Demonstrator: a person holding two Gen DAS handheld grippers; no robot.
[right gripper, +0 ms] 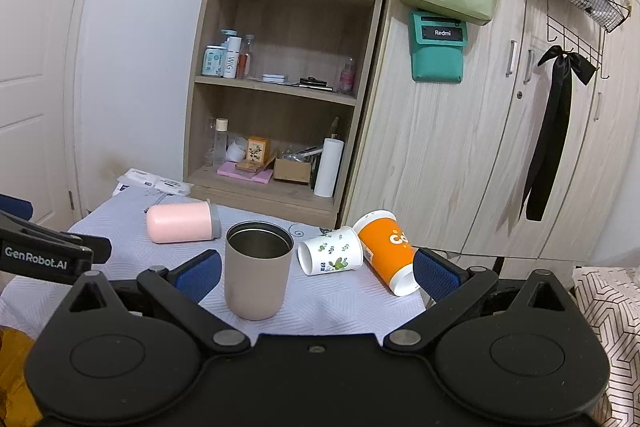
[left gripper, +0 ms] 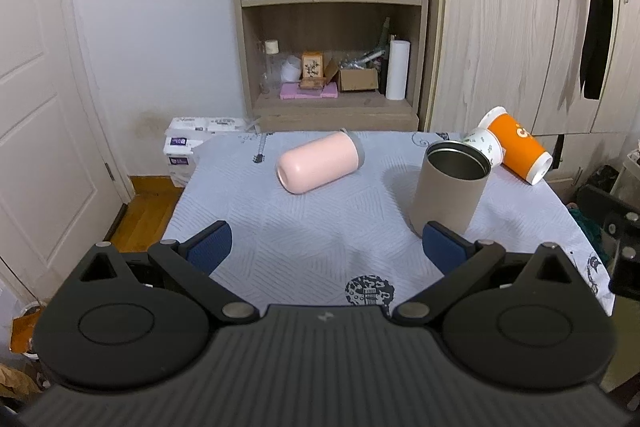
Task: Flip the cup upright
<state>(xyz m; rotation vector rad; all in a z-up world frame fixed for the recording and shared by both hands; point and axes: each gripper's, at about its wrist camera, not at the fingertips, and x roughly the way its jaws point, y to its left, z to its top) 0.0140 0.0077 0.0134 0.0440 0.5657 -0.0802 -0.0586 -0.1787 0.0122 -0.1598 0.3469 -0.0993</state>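
Beige metal tumbler [right gripper: 258,271] standing upright mid-cloth, nearest both grippers. Pink cup [left gripper: 320,161] lying sideways behind it, base pointing left. White floral paper cup [right gripper: 331,255] and orange paper cup [right gripper: 387,251] lying touching. Left gripper [left gripper: 326,249] and right gripper [right gripper: 316,273] both hovering spread, empty.

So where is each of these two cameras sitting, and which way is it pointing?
Left wrist: rides on the left tongs, looking forward over the table at the lying pink cup; its open blue fingers show.
Right wrist: rides on the right tongs, facing the upright beige cup; the left tongs show at the left edge.
Shared: cups, shelf.
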